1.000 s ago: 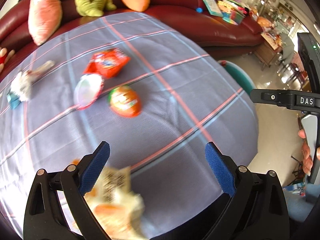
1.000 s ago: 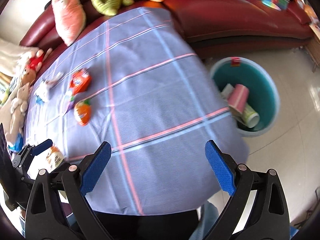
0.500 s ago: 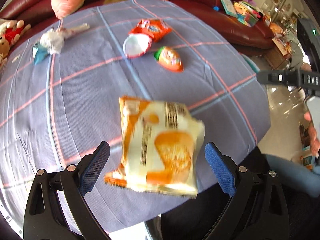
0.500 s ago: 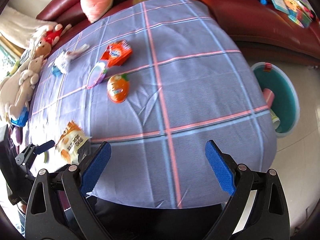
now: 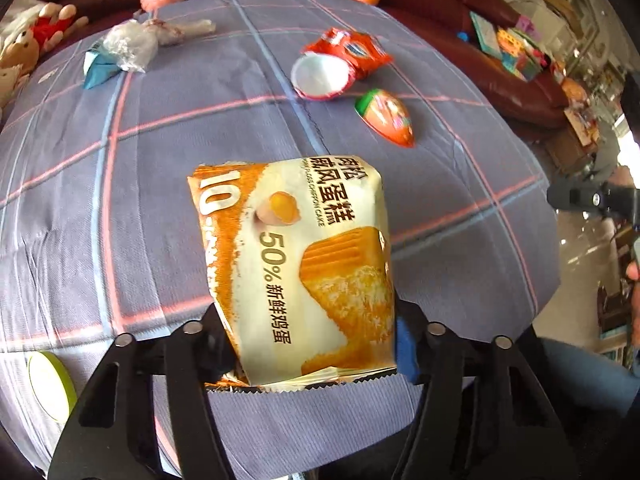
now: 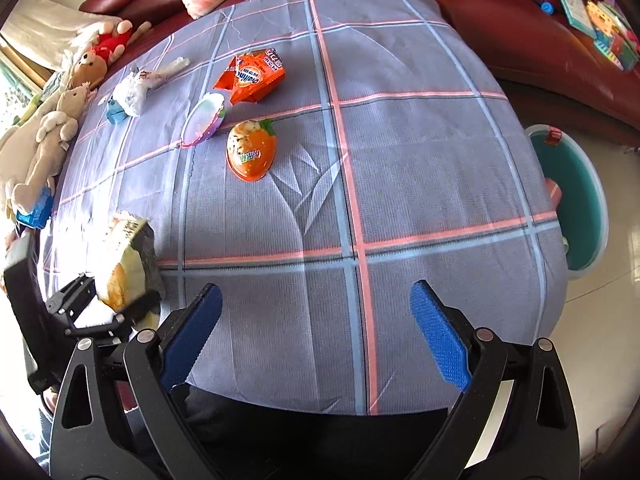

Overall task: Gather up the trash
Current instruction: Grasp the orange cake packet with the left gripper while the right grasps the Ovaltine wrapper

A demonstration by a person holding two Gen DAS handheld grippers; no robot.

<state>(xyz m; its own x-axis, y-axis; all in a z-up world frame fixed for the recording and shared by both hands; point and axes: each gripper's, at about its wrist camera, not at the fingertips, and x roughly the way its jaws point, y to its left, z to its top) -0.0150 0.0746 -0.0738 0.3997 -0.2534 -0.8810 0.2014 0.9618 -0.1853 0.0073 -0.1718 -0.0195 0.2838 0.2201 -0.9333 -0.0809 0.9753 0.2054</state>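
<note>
My left gripper [image 5: 308, 344] is shut on an orange and white cake wrapper [image 5: 304, 264], held at its lower end above the checked tablecloth [image 5: 120, 220]; the wrapper also shows in the right wrist view [image 6: 124, 264]. My right gripper [image 6: 316, 332] is open and empty over the table's near edge. On the cloth lie an orange carrot-shaped pack [image 6: 251, 150], a red snack bag [image 6: 252, 76], a white round lid [image 6: 202, 120] and a crumpled clear wrapper [image 6: 134, 90]. A teal trash bin [image 6: 576, 200] stands on the floor to the right of the table.
A dark red sofa [image 6: 500, 20] with plush cushions runs behind the table. Stuffed toys [image 6: 52, 120] lie along the left edge. A green-rimmed round object [image 5: 50, 384] sits near the left gripper. Books [image 6: 592, 20] lie on the sofa.
My left gripper moved onto the cake wrapper and closed on it; the wrapper has lifted off the cloth. My right gripper swung left over the table and stayed open.
</note>
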